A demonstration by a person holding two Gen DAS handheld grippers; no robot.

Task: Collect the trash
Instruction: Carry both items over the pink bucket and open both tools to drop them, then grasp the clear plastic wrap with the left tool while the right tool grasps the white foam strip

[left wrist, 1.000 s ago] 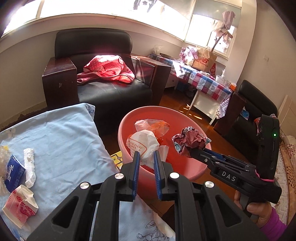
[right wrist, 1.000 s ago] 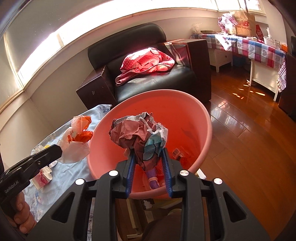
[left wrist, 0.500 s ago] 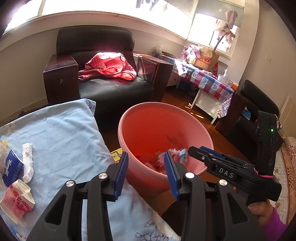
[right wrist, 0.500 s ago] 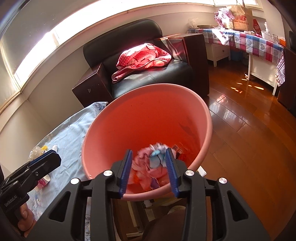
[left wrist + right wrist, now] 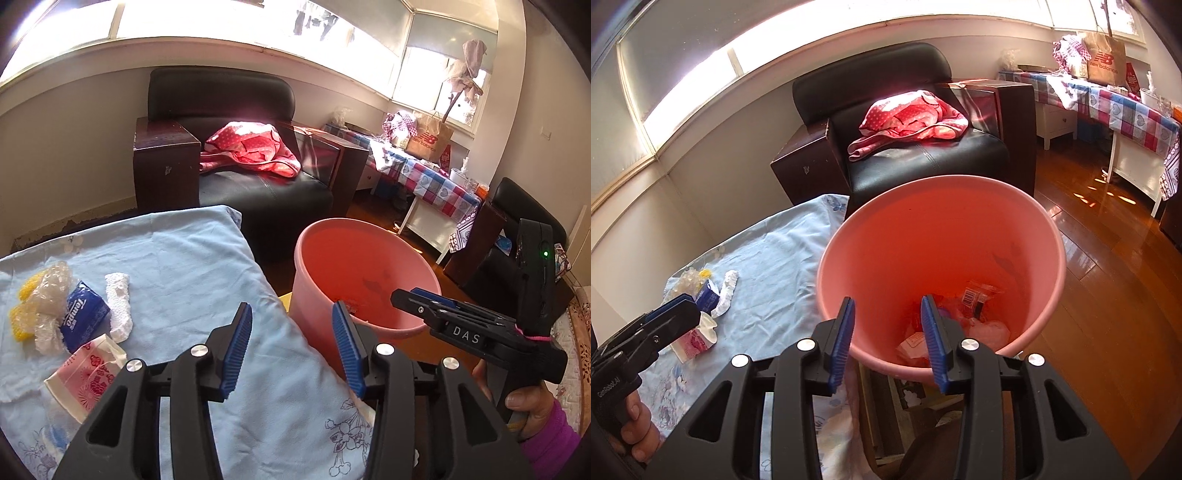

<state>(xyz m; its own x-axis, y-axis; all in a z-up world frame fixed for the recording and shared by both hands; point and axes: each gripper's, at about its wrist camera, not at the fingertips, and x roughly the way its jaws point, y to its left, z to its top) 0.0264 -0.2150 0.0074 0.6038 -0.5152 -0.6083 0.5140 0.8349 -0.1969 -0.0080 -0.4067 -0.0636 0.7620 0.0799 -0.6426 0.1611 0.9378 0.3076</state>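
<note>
A pink bucket [image 5: 369, 226] [image 5: 942, 236] stands beside the table's blue cloth [image 5: 177, 266]. Wrappers and crumpled trash [image 5: 975, 295] lie at its bottom. On the cloth to the left lie a blue tissue pack [image 5: 83, 317], a white crumpled tissue [image 5: 120, 302], clear plastic with yellow bits [image 5: 40, 295] and a red-and-white packet [image 5: 88, 373]. My left gripper [image 5: 291, 306] hangs over the cloth's edge beside the bucket, its jaws opening with nothing between them. My right gripper [image 5: 888, 299] is open and empty above the bucket's near rim.
A black armchair [image 5: 258, 192] with a red cloth [image 5: 251, 147] stands behind the table and bucket. At the right are a checked-cloth table [image 5: 436, 181] with a paper bag, another dark chair and glossy wooden floor [image 5: 1108, 266].
Both grippers let their trash fall into the bucket and now stand empty. The left one opened wide and swung left, from over the bucket to the table edge.
</note>
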